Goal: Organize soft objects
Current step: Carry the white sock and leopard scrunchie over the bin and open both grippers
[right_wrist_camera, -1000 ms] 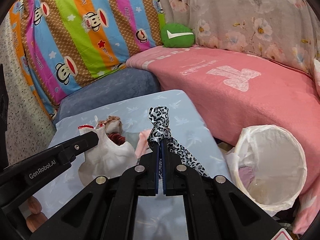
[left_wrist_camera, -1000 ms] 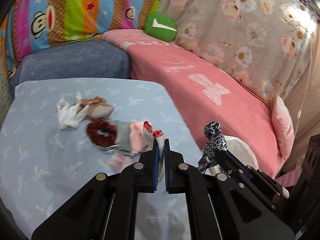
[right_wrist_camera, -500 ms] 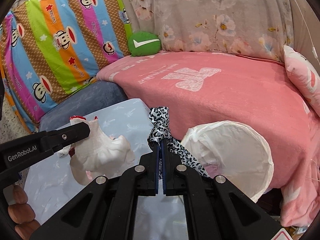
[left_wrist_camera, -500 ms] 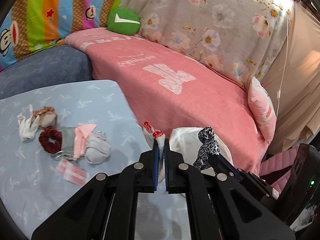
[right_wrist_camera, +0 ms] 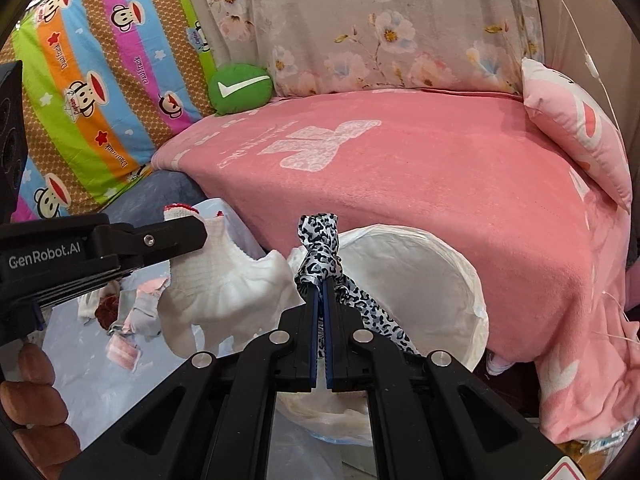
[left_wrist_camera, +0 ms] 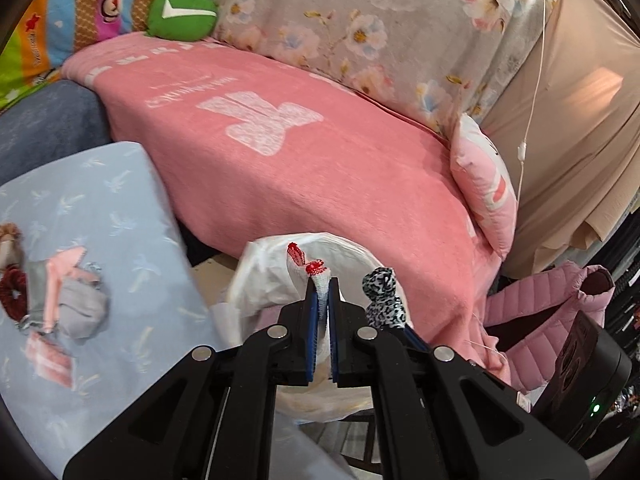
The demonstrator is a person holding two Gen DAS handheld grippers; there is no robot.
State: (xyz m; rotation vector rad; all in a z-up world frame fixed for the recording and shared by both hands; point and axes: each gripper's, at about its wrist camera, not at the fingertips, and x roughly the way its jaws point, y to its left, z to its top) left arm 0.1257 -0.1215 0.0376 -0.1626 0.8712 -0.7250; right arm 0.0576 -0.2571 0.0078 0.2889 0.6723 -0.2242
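Between the blue pads of the left tongs (left_wrist_camera: 321,288) sits a white sock with red trim (right_wrist_camera: 224,280), pinched fast at its cuff and hanging free in the air; the right wrist view shows its heel and foot drooping below the black finger of those tongs. Just beside it, the right tongs (right_wrist_camera: 320,286) are clamped on a leopard-print fabric strip (right_wrist_camera: 320,248), whose knotted end stands above the pads while its tail trails down to the right. Both items hang just at or above the near rim of a white bin lined with a plastic bag (right_wrist_camera: 460,280); whether they are over its mouth cannot be told exactly. Left of the bin stands the table under a pale blue patterned cloth (left_wrist_camera: 112,208), which carries the remaining soft objects: a grey sock (left_wrist_camera: 78,308), a pink piece (left_wrist_camera: 60,276) lying across it, a dark red scrunchie (left_wrist_camera: 12,294) at the frame edge, and a small pink-and-white folded item (left_wrist_camera: 48,354) nearer the camera. Behind the bin runs a sofa covered by a pink blanket (left_wrist_camera: 320,168), with a green round cushion (left_wrist_camera: 182,14) at its far corner, a floral throw (left_wrist_camera: 360,32) on the backrest, and a pink pillow (left_wrist_camera: 486,188) at the right end. Fingertips of the person's left hand (right_wrist_camera: 36,408) appear at the lower left of the right wrist view.
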